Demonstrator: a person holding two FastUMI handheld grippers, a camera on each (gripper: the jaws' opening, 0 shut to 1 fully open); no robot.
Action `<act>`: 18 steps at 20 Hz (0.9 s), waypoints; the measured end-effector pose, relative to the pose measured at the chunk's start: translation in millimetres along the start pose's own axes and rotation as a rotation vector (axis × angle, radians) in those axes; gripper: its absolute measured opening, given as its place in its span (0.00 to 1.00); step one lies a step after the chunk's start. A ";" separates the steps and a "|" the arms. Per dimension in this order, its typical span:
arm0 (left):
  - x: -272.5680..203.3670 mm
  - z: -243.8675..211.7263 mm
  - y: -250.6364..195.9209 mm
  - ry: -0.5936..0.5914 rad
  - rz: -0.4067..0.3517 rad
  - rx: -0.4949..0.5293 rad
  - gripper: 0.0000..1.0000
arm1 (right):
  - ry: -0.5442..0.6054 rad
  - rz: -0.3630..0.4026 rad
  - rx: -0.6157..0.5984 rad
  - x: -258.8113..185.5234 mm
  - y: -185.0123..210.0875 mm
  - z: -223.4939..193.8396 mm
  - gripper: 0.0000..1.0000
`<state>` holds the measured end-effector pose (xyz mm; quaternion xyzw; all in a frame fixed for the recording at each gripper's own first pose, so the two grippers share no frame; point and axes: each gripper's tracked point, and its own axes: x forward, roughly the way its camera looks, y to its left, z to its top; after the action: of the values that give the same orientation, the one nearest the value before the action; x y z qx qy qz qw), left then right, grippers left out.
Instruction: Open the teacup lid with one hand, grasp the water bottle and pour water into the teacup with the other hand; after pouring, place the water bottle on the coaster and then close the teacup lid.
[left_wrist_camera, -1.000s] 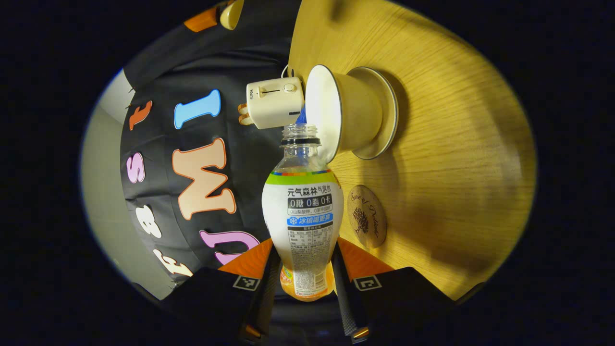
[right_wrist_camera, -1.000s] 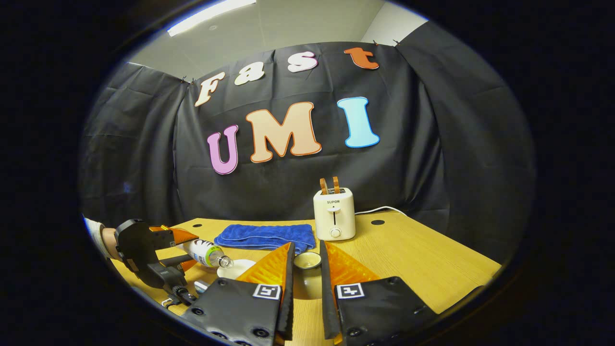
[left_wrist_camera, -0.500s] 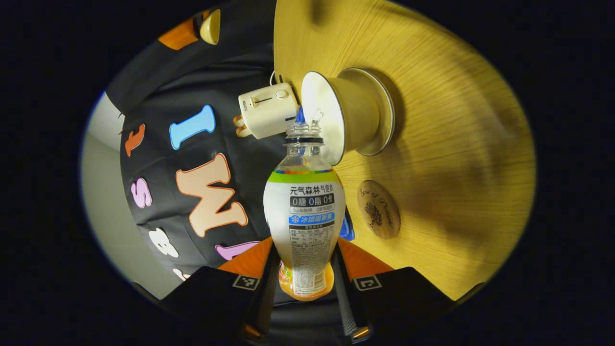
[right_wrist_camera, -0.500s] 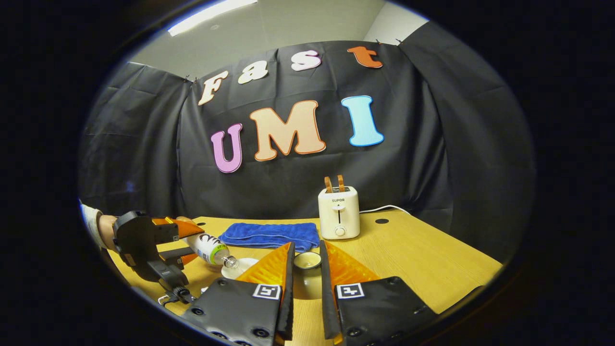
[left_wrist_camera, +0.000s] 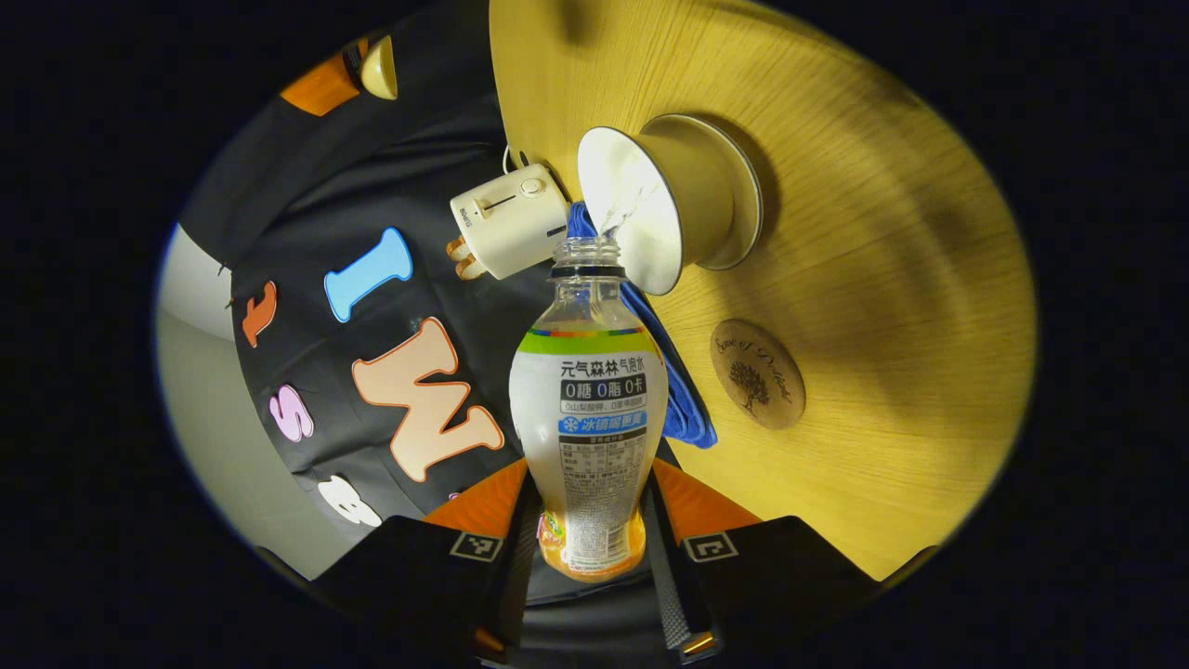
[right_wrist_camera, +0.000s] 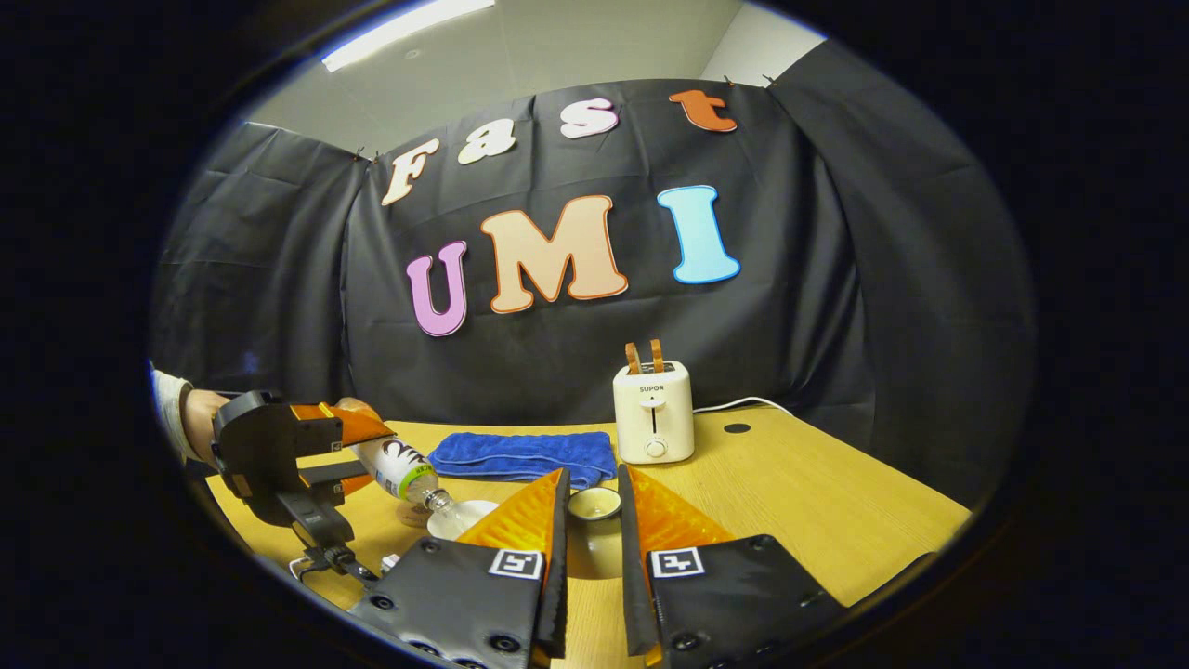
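My left gripper (left_wrist_camera: 587, 520) is clamped on the clear plastic labelled water bottle (left_wrist_camera: 587, 409), light, thin-walled, so held low; its mouth tips over the cream ceramic teacup (left_wrist_camera: 664, 200) at one o'clock. My right gripper (right_wrist_camera: 593, 534) pinches the cream teacup lid (right_wrist_camera: 594, 504).

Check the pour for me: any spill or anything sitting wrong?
Nothing stands out. The water bottle in the left gripper is tipped into the teacup, with no puddle visible on the table. The right gripper holds the lid aside.
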<state>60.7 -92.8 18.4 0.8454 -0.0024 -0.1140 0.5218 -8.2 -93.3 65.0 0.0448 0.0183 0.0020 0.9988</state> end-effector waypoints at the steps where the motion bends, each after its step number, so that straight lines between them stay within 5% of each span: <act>1: 1.4 -0.7 1.2 0.002 -0.001 0.011 0.55 | -0.001 0.000 0.000 0.0 0.4 -0.1 0.28; 18: 2.8 -4.4 15.6 -0.014 -0.033 0.195 0.56 | -0.021 -0.028 0.006 -2.6 -16.6 9.0 0.29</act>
<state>66.1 -96.4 33.5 0.8914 -0.0030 -0.1277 0.4348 -10.4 -110.6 72.6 0.0474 0.0085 -0.0123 0.9988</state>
